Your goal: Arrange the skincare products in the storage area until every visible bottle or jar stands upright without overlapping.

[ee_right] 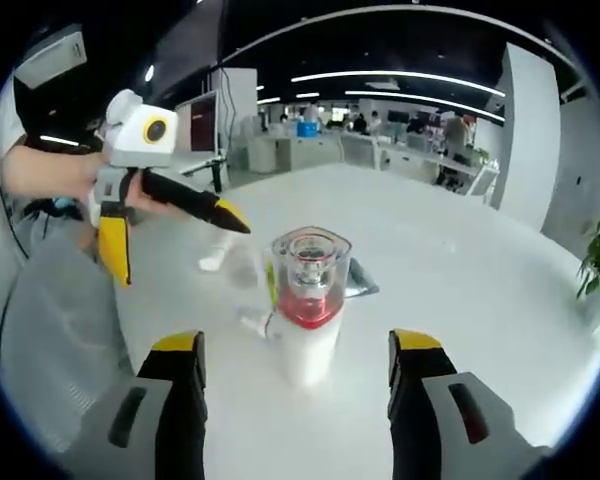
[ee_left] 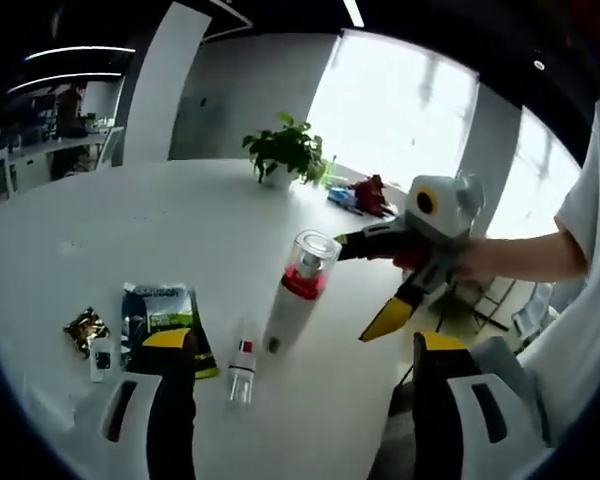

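- Left gripper view: left hand-held gripper (ee_left: 305,350) rose from the bottom edge, jaws spread wide, nothing between them.
- Tall white bottle (ee_left: 297,292) with red collar and clear cap stood upright on the white table (ee_left: 130,220), ahead of the jaws and apart from them.
- Small clear bottle (ee_left: 242,371) with a red band stood just beside the tall bottle's base, on its left.
- Green-and-black packet (ee_left: 163,320) lay flat on the table, partly behind the left jaw; a small white tube (ee_left: 101,357) and a crumpled gold-brown wrapper (ee_left: 84,329) lay just beside it.
- Right hand-held gripper (ee_left: 375,285) came in from the right, held in a person's hand (ee_left: 475,258), jaws wide apart, near the tall bottle's cap but not touching.
- Potted plant (ee_left: 283,152) stood far back on the table.

- Right gripper view: right hand-held gripper (ee_right: 295,360) jaws wide, the tall white bottle (ee_right: 307,300) upright between and ahead of them, untouched.
- Left hand-held gripper (ee_right: 175,245) entered from the left, jaws wide apart, holding nothing.
- Small items behind the bottle were too blurred to name.
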